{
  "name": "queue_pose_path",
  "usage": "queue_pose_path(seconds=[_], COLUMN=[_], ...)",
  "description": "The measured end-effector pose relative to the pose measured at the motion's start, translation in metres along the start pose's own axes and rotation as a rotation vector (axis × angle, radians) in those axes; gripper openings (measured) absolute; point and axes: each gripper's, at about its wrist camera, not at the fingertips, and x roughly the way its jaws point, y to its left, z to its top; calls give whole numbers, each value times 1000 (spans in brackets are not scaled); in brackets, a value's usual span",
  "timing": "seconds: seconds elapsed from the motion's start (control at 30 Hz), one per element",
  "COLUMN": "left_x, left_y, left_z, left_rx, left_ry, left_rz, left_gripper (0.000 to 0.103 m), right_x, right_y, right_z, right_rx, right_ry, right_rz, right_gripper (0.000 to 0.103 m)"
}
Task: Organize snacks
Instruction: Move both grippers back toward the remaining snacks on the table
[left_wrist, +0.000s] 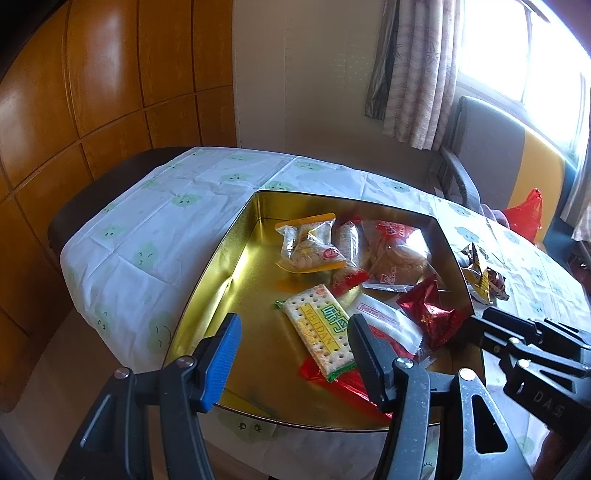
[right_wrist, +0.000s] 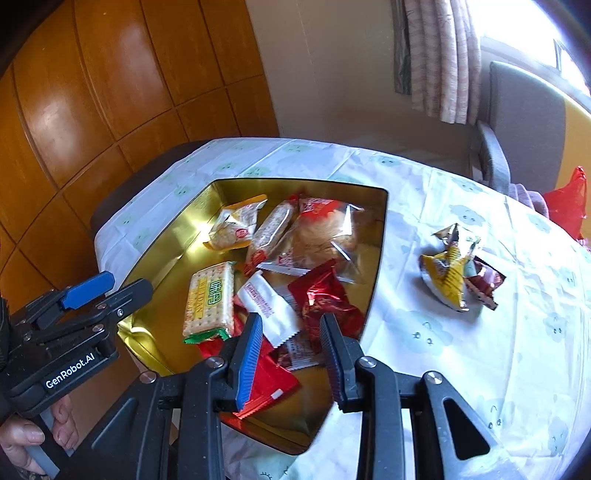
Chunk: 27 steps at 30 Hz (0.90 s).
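Hovering above the gold tin at its near side, the left tongs stand parted with nothing between the pads; the green-and-yellow cracker pack lies below the gap, on the tin floor. The right tongs hang over the tin's near end, jaws a narrower way apart and empty, with red wrappers beneath them. A hand grips the left tool's handle at the lower left of the right wrist view.

The tin sits on the desk, which wears a white cloth with pale green faces. Inside it lie the cracker pack, a white sachet, a crinkled dark red packet, a clear bag of pastry and a yellow-edged biscuit bag. Outside the tin, to its right on the cloth, a small heap of yellow and brown snack packets rests well apart from both tongs.
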Motion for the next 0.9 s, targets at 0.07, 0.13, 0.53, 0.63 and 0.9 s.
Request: queue_pose_path(seconds=[0.07, 0.13, 0.53, 0.63, 0.9], left_x=[-1, -2, -5, -6, -7], left_y=[-3, -6, -29, -36, -62], left_z=[0, 0, 2, 3, 8], left_rx=[8, 19, 83, 100, 177], left_ry=[0, -4, -6, -8, -10], left_rz=[-3, -6, -24, -30, -59], left_gripper=[61, 61, 61, 61, 61], right_x=[-4, -10, -44, -50, -59], right_y=[-4, -9, -64, -83, -143], right_z=[-1, -2, -13, -20, -55], right_rx=[11, 28, 158, 199, 324], right_ry=[-13, -25, -90, -91, -46], right_rz=[-16, -25, -93, -122, -228], right_gripper=[33, 33, 33, 33, 34])
